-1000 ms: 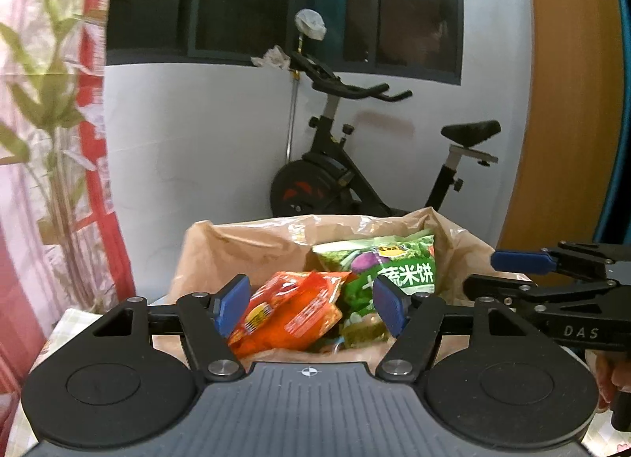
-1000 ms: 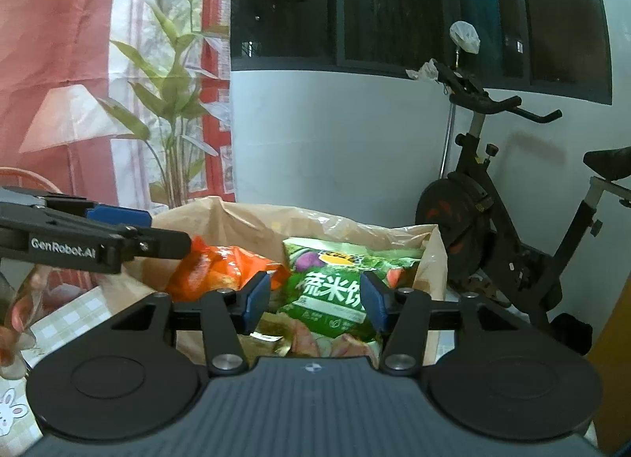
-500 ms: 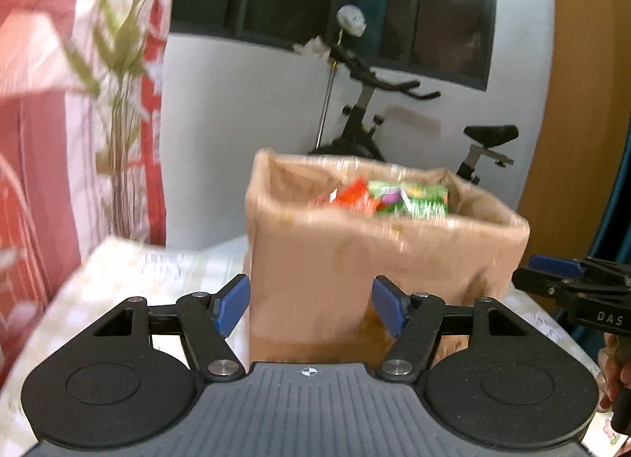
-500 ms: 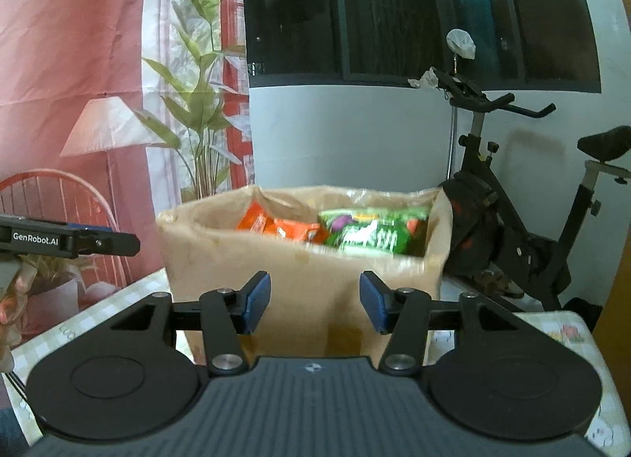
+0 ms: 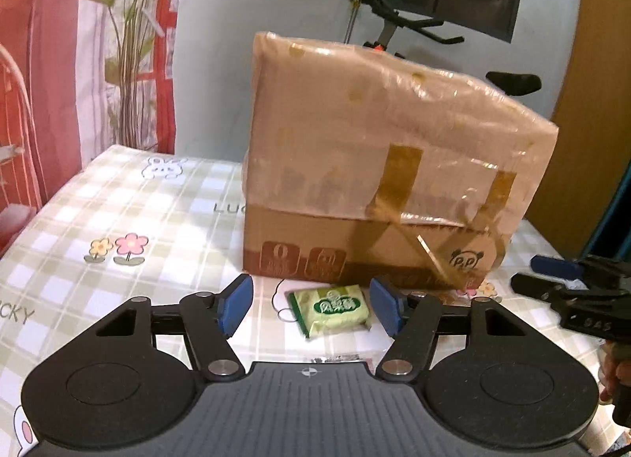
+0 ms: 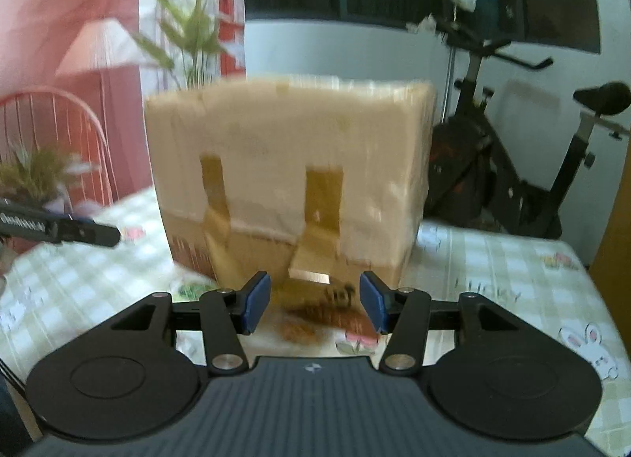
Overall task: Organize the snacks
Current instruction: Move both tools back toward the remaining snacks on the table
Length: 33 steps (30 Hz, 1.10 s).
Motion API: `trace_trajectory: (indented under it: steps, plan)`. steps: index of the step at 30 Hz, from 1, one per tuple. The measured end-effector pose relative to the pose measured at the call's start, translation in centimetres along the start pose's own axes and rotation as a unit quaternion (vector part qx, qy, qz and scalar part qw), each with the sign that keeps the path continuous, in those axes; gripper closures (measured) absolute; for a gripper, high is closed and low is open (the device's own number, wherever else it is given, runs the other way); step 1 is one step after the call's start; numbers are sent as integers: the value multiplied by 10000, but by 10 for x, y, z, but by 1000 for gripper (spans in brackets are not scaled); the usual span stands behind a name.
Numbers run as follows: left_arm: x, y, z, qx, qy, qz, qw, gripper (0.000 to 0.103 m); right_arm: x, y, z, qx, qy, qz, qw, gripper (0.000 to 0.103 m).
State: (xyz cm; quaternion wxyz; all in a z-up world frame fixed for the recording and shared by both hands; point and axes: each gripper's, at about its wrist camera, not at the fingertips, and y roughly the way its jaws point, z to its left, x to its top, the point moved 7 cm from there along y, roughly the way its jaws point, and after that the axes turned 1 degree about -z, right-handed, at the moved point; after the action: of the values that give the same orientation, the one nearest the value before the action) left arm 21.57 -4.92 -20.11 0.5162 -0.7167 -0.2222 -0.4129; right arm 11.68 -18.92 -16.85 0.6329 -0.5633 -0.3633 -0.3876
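On the checked tablecloth (image 5: 118, 196), printed with flowers and rabbits, my left gripper (image 5: 311, 309) hangs low with its blue pads (image 5: 236, 307) apart; its jaws have just been closing a little, and a small green snack packet (image 5: 333, 309) lies flat on the cloth in the gap between them, touched by neither pad. Just behind the packet stands the cardboard box (image 5: 378, 165), its upper part wrapped in clear film and strapped with strips of brown tape, a panda mark near its lower right corner. From this low angle I cannot see inside the box. Past it, against the white wall, stands an exercise bike (image 5: 398, 19), and at the far right edge of the left wrist view my right gripper comes in from the side, its fingers (image 5: 552, 267) level above the cloth.

In the right wrist view, which is blurred, my left gripper's fingers (image 6: 79, 232) reach in from the left edge. The same box (image 6: 292, 173) fills the middle, and my right gripper (image 6: 313, 305) holds its pads (image 6: 372, 305) apart with nothing pressed between them; a brownish packet (image 6: 319, 319) lies on the cloth in front of the box, in line with the gap, too smeared to read. The bike (image 6: 512, 165) stands to the right
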Motion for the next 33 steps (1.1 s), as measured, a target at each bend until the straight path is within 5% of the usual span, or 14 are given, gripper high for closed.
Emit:
trace_trajectory:
  steps: [7,18,33]
  plan:
    - [-8,6,11,198,-122,116,9997,36,-28,51,-4,175,-515,743,9958,49]
    - [-23,14,20,299,-230,333,9987,36,-33,100,17,743,-1051,1184,9846,49]
    - [-38,18,18,226,-257,513,9981,37,-39,89,17,1033,-230,1866,9767,47]
